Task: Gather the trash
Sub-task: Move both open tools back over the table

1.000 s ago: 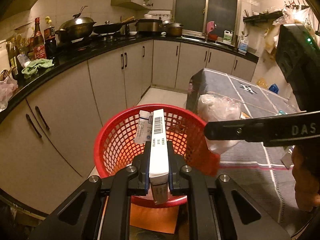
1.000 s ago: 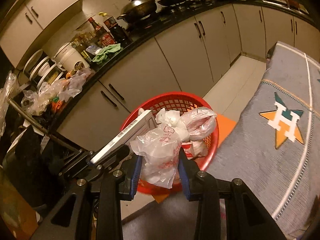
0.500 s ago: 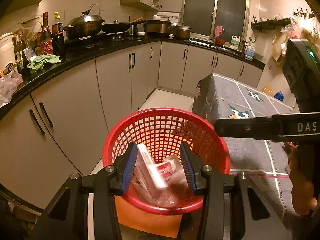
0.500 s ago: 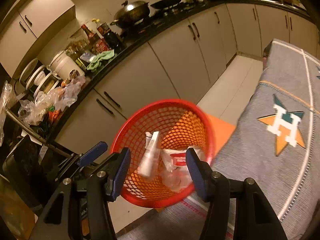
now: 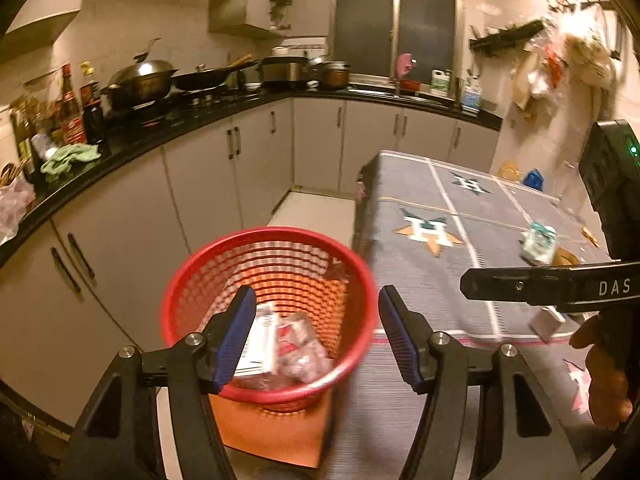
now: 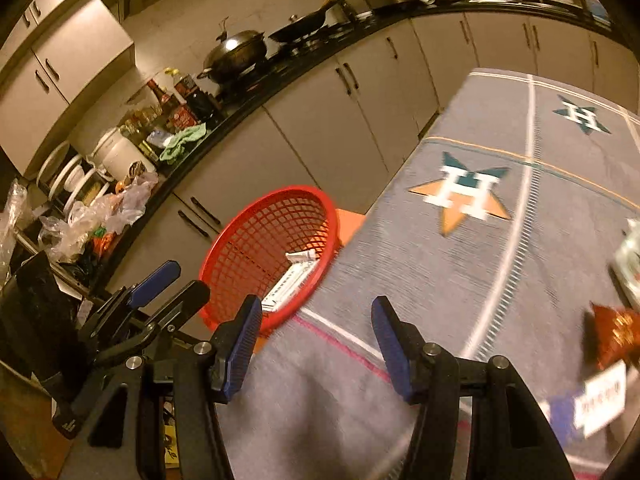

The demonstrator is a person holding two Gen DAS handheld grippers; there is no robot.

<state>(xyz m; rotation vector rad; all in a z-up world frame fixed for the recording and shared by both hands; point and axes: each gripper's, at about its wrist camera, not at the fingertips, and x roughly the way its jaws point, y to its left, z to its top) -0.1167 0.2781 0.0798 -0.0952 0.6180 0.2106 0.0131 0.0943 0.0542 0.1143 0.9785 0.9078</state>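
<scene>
A red mesh basket [image 5: 272, 236] stands beside the table, and a white box [image 5: 260, 340] and a crumpled plastic bag [image 5: 304, 352] lie inside it. Above its near rim my left gripper [image 5: 316, 294] hangs, jaws opening, nothing between them. My right gripper [image 6: 316, 306] is open and empty over the grey tablecloth [image 6: 460, 280], with the basket [image 6: 256, 236] to its left. On the cloth to its right lie an orange wrapper [image 6: 612, 332], a white and blue packet [image 6: 596, 400] and a greenish packet [image 6: 628, 256]. That greenish packet [image 5: 540, 242] also shows in the left wrist view.
A black counter [image 5: 160, 136] with a wok, pans, bottles and a green cloth runs along the left over grey cabinets. An orange board [image 5: 272, 428] lies under the basket. Bags hang on the right wall [image 5: 560, 60]. A hand [image 5: 604, 380] holds the right gripper's handle.
The left gripper let go of the white box and the right let go of the plastic bag; both dropped into the basket. Both jaws opened. The right gripper swung right, over the table.
</scene>
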